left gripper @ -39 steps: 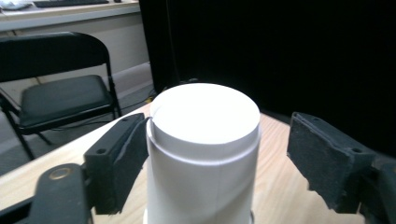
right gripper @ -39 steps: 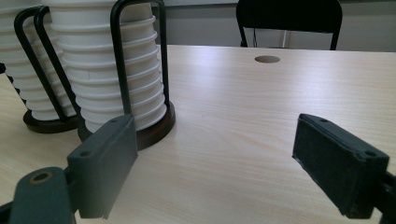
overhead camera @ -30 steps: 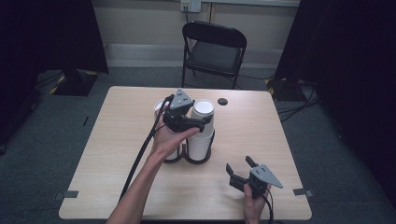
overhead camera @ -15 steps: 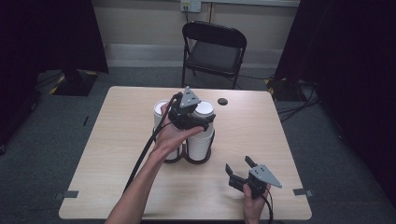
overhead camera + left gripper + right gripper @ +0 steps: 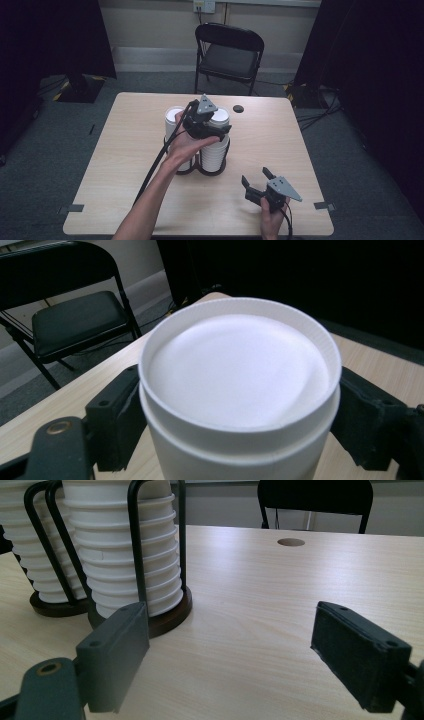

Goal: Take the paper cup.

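Two stacks of white foam cups stand in a black wire holder at mid-table, the left stack and the right stack. My left gripper is at the top of the right stack. Its jaws sit on either side of the top cup with the pads against its wall, and they have just been opening a little with the cup between them. My right gripper rests open near the table's front right with nothing between its jaws. It faces the right stack and the holder's base.
A black folding chair stands behind the wooden table. A small round hole lies in the tabletop behind the stacks. The left forearm and its cable cross the table from the front edge.
The left gripper has shifted slightly to the right, onto the top of the right stack. The right gripper has stayed in place.
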A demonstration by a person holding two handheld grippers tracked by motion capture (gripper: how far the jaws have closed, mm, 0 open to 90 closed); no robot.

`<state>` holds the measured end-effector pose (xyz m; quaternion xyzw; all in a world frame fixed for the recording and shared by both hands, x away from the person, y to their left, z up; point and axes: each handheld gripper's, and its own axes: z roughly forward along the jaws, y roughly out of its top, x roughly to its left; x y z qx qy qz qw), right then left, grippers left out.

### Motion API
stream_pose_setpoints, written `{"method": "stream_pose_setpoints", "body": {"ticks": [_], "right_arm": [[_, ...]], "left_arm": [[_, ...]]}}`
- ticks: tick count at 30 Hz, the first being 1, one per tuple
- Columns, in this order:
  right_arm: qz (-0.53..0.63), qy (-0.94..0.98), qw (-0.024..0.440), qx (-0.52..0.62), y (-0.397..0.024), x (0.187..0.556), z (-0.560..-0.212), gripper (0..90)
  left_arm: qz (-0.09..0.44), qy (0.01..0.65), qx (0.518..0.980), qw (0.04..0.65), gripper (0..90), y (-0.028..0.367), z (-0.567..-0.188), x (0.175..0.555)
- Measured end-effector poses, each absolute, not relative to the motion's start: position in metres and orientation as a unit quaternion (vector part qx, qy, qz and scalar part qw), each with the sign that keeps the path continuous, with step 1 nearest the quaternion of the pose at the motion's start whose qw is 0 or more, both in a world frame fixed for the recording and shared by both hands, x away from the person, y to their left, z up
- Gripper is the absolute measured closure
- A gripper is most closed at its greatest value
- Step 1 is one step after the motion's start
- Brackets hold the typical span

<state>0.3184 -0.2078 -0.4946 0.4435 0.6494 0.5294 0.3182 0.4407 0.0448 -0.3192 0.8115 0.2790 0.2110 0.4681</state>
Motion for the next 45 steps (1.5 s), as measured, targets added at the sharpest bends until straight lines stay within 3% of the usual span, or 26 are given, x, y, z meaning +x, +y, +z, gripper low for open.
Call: {"method": "stream_pose_setpoints", "body": {"ticks": [20, 45], "right_arm": [[0.532, 0.648, 0.318, 0.442, -0.209, 0.318, -0.495, 14.8], [0.532, 0.649, 0.316, 0.443, -0.208, 0.319, -0.495, 14.7]], "left_arm": [[0.202, 0.284, 0.809, 0.474, 20.9, 0.047, -0.318, 0.441], [0.227, 0.275, 0.762, 0.541, 21.2, 0.058, -0.303, 0.429]]}}
